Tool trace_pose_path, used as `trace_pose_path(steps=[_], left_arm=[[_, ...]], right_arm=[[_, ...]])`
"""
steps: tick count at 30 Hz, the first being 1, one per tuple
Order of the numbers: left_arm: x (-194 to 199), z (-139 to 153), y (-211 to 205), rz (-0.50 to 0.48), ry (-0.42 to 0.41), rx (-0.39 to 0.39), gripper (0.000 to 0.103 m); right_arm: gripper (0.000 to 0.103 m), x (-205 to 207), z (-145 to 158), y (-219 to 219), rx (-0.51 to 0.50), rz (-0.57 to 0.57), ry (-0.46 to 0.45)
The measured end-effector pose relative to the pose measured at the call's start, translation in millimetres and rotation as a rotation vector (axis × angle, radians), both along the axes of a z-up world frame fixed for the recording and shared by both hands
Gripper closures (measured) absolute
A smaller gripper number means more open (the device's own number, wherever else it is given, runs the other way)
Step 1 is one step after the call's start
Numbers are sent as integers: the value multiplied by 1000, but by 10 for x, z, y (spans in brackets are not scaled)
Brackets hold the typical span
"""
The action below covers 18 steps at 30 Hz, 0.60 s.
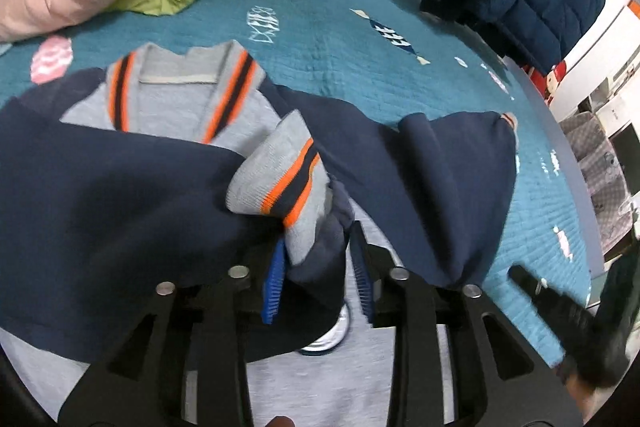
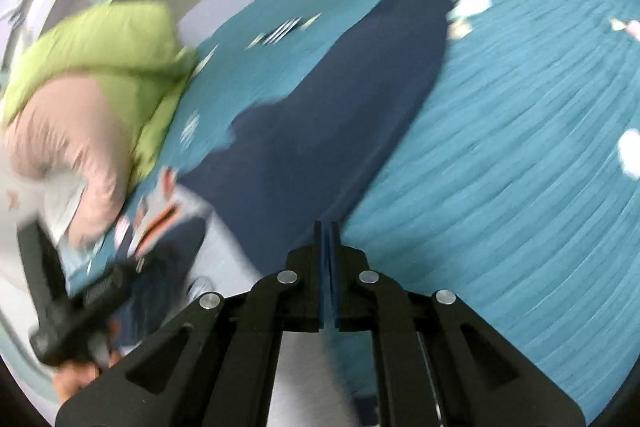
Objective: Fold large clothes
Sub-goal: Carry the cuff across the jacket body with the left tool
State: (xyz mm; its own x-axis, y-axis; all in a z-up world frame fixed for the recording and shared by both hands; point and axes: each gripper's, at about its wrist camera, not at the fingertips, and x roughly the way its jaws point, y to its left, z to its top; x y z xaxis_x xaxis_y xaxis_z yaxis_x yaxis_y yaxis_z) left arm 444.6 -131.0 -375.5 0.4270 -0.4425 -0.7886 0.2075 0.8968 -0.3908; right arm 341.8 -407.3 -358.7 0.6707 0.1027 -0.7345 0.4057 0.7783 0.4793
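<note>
Sweater (image 1: 168, 115) cuff (image 1: 280, 179) between left hand-held gripper (image 1: 318, 275) pads.

Bright, even light; fisheye-warped edges; right wrist view heavily motion-blurred.

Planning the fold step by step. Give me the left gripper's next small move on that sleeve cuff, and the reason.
Probably let go and draw back. The left gripper has already carried the sleeve cuff over the sweater's body, and its jaws stand apart with the cuff loose between them. The right gripper is shut and empty, free to fetch the other sleeve stretched across the bedspread.
</note>
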Motion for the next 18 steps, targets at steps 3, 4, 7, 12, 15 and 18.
trace_pose_path(steps=[3,4,7,12,15,18], left_arm=[[-54,52,-195,-53,-21,-28,60],[-80,73,-274,-74,-29,-20,55],[-124,122,-491,-136,-29,-42,53],[-149,128,-766,-177,-73,47,36],[-93,-54,-853,-175,-23,144,36],[-132,-235,-912,-201,-28,237,36]], right_arm=[[93,107,3,-486,55,-87,-15],[85,209,12,-570,72,-117,-15],[69,325,27,-924,56,-156,2],[66,462,-142,-1368,123,-226,7],[59,569,-180,-1539,126,-266,0],[57,688,-270,-1684,158,-307,-12]])
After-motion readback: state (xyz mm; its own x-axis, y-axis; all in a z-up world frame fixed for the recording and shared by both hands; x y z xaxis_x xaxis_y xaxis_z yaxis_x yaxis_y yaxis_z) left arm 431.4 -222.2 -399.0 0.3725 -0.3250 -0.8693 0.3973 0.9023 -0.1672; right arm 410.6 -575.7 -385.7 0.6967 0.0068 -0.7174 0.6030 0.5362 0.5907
